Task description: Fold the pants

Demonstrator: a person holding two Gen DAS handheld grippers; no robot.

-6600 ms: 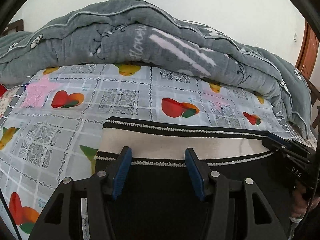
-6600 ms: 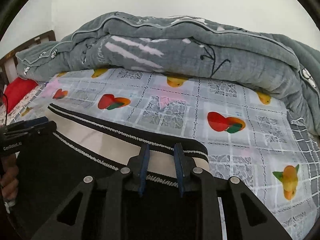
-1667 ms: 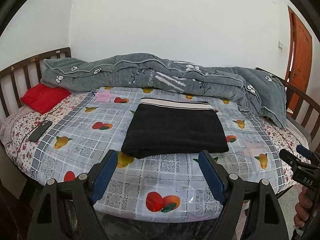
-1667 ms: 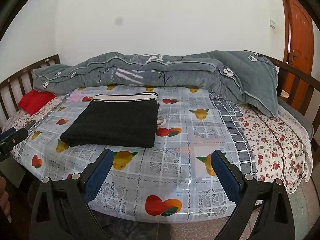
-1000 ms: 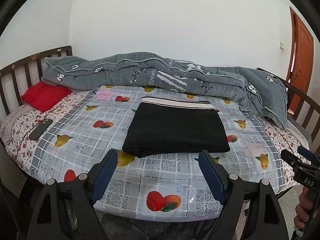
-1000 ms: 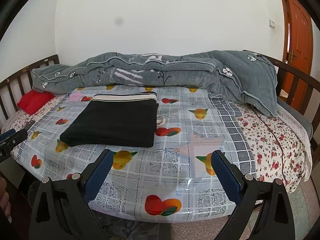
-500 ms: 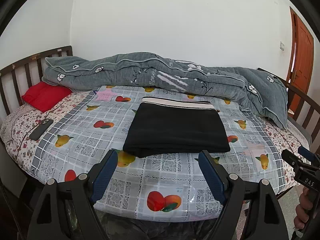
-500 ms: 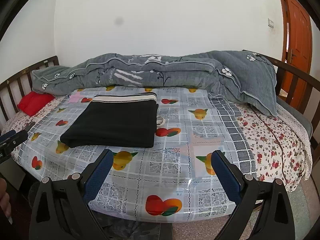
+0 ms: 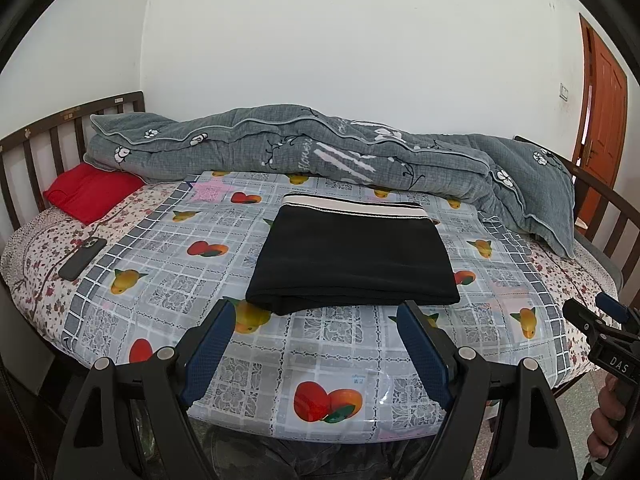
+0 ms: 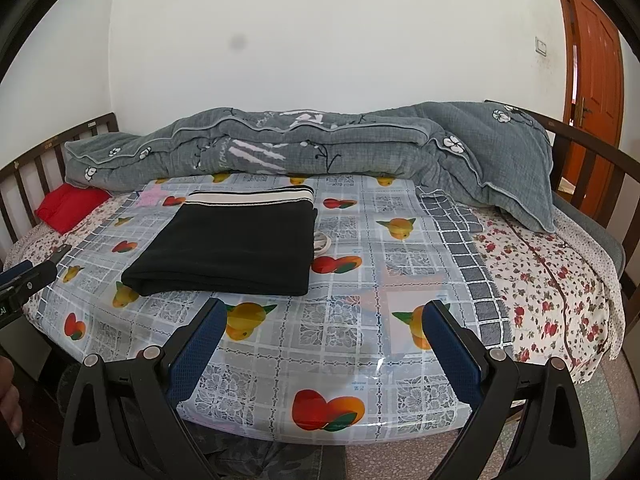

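In the left wrist view, my left gripper (image 9: 316, 340) is wide open and holds nothing; it hangs at the near edge of the bed, apart from the cloth. The pants (image 9: 352, 266) lie on the fruit-pattern plastic cover (image 9: 336, 360) as a flat black rectangle, with the cream striped waistband (image 9: 352, 208) at the far side, toward the grey quilt (image 9: 320, 152). The layers look stacked evenly, with the thick fold at the near edge. A phone (image 9: 82, 258) and a red pillow (image 9: 90, 196) lie at the left, well away from the pants.

In the right wrist view, my right gripper (image 10: 322, 338) is also wide open and empty, near the bed edge. Here the pants (image 10: 232, 256) are to the left of my fingers, and a small white ring-shaped thing (image 10: 321, 243) lies just beside their right edge; I cannot tell what it is.

I judge the folding is finished: the bundle is compact and nobody touches it. Perhaps only a little smoothing is left, if any.
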